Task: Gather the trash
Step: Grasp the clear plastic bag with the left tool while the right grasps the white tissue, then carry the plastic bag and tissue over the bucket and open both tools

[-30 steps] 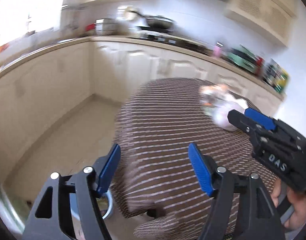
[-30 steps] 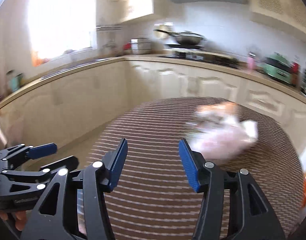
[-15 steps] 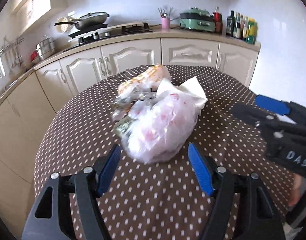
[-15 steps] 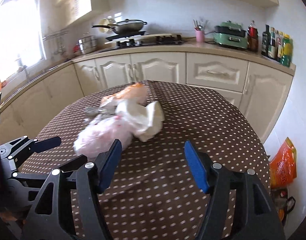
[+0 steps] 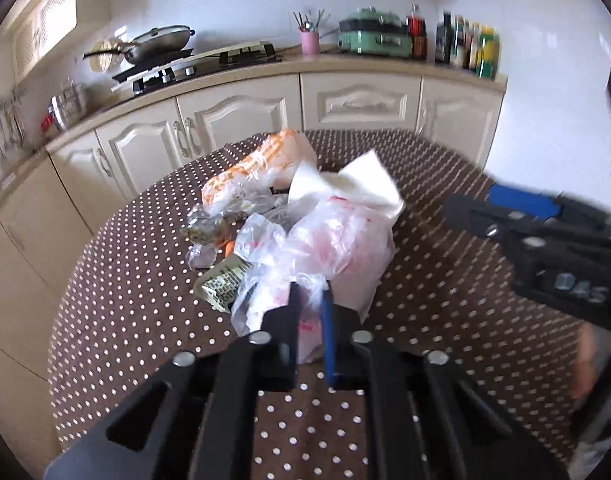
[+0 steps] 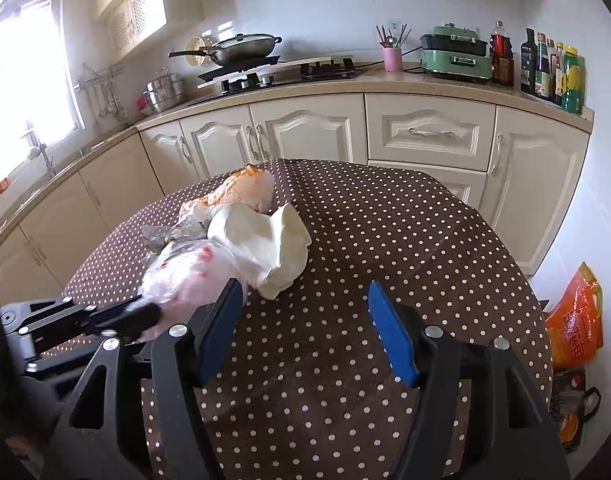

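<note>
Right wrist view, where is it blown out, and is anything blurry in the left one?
Right wrist view: the window at far left is overexposed to white; table and counter stay sharp, though the fisheye bends the counter line. Left wrist view: the right gripper is smeared by motion blur, while the plastic bag pinched in the left gripper is fairly crisp.
</note>
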`<state>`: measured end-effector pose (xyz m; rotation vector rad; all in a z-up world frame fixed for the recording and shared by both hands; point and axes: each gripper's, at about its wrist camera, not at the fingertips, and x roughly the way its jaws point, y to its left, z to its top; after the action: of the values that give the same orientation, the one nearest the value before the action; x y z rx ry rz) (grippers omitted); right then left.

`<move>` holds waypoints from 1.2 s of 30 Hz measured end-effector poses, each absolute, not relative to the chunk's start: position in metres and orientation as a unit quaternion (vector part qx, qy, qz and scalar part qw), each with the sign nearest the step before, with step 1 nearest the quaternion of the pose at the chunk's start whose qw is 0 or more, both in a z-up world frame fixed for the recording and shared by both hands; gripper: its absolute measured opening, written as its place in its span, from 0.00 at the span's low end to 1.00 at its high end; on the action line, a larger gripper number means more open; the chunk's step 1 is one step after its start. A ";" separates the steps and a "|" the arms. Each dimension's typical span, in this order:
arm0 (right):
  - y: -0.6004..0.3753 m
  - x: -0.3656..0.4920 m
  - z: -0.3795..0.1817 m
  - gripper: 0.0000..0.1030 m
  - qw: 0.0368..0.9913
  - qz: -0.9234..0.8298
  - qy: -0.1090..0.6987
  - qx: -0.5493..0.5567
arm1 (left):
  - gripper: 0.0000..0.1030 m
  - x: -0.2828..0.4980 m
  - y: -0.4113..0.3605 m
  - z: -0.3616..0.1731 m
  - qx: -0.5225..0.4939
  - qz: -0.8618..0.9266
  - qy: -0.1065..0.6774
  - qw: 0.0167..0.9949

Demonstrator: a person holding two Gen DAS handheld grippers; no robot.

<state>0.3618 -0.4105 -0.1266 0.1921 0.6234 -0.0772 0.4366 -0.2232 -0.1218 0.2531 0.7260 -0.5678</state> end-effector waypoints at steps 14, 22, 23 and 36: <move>-0.419 0.429 -0.145 0.61 0.917 0.016 0.355 0.180 | 0.04 0.444 -0.152 -0.089 -0.037 -0.215 0.298 0.929; -0.436 0.450 -0.165 0.30 0.889 0.063 0.374 0.255 | 0.04 0.442 -0.135 -0.088 -0.054 -0.206 0.295 0.931; -0.437 0.448 -0.165 0.26 0.889 0.065 0.371 0.259 | 0.04 0.439 -0.135 -0.088 -0.053 -0.205 0.295 0.932; -0.392 0.390 -0.126 0.09 0.932 0.061 0.313 0.174 | 0.04 0.420 -0.098 -0.075 -0.070 -0.176 0.287 0.939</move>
<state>0.3895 -0.3921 -0.1259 0.3564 0.6415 0.1246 0.4202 -0.0979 -0.0752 -0.1428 0.5850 -0.3587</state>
